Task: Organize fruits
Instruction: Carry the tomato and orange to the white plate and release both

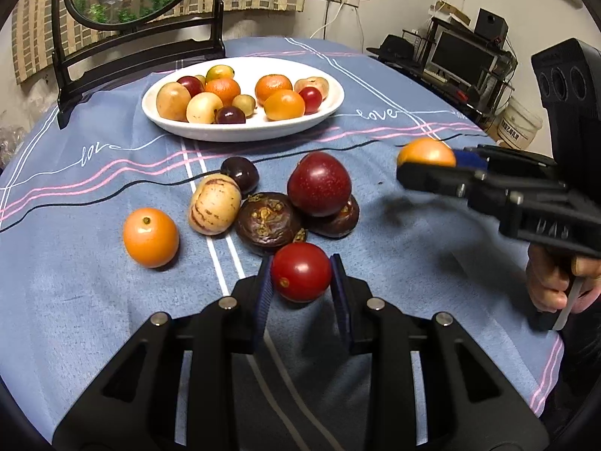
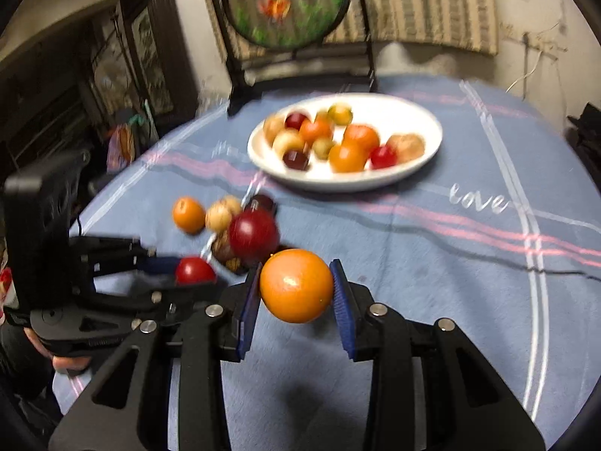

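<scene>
Plate [image 1: 330, 111] approx. half full; six fruits left on counter [image 1: 413, 263]. Left hand-held gripper [image 1: 300, 282] clamps red tomato [image 1: 300, 276], right hand-held gripper [image 2: 296, 287] clamps orange [image 2: 296, 285], both unplaced.

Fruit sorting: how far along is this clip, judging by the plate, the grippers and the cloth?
Roughly two thirds in. Done: about a dozen fruits sit on the white plate. In hand: the left gripper clamps a red fruit, and the right gripper carries an orange fruit above the tablecloth. Left: six loose pieces, including an orange one, a striped cream one and a large red one.
</scene>
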Demonstrator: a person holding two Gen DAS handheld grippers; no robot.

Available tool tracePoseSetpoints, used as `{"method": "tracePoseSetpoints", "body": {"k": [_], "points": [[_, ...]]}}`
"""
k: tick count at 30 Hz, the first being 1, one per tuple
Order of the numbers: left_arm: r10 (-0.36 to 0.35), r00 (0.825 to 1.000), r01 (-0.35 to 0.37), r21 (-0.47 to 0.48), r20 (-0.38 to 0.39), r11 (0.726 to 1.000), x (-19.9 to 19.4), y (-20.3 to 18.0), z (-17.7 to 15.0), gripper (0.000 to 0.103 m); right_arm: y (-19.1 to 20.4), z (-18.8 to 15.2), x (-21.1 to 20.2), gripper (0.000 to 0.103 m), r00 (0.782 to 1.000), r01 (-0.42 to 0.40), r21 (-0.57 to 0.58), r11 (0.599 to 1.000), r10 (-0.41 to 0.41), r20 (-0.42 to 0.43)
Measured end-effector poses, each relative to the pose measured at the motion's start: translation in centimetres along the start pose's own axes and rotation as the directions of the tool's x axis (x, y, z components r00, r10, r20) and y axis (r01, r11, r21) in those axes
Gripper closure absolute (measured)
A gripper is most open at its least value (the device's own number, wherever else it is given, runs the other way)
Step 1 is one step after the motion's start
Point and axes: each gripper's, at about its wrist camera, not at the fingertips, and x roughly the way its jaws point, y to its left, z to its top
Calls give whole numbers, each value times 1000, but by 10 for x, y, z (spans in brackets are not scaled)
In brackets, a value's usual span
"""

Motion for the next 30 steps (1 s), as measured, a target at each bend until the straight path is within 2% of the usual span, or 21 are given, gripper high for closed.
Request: {"method": "tracePoseSetpoints", "body": {"k": [6,12,14,17,20,22,28,30], "points": [[-31,999,31,-46,9,998,-2,11,17,73,-16,18,4,66,998,-4,54,999,0,61],[26,998,-22,-76,54,997,7,30,80,73,-47,66,22,66,987,-13,159,987,-13,163],[59,996,-54,-71,73,996,13,33,104,73,-58,83,39,66,983,0,184,983,-34,182],[108,991,-102,-77,80,992,30,43,144,73,-73,98,65,66,985,-1,222,975,-38,169],[123,990,-116,-99,64,988,49,52,169,73,-83,106,89,66,989,17,234,972,-51,142],[161,985,-154,-101,55,983,66,58,183,73,-87,109,100,66,990,27,237,971,-59,127],[203,979,-202,-132,1,970,106,72,196,72,-97,119,120,66,993,25,227,974,-51,106],[241,971,-239,-123,2,963,111,72,195,61,-95,121,123,60,993,43,207,977,-65,98]]}}
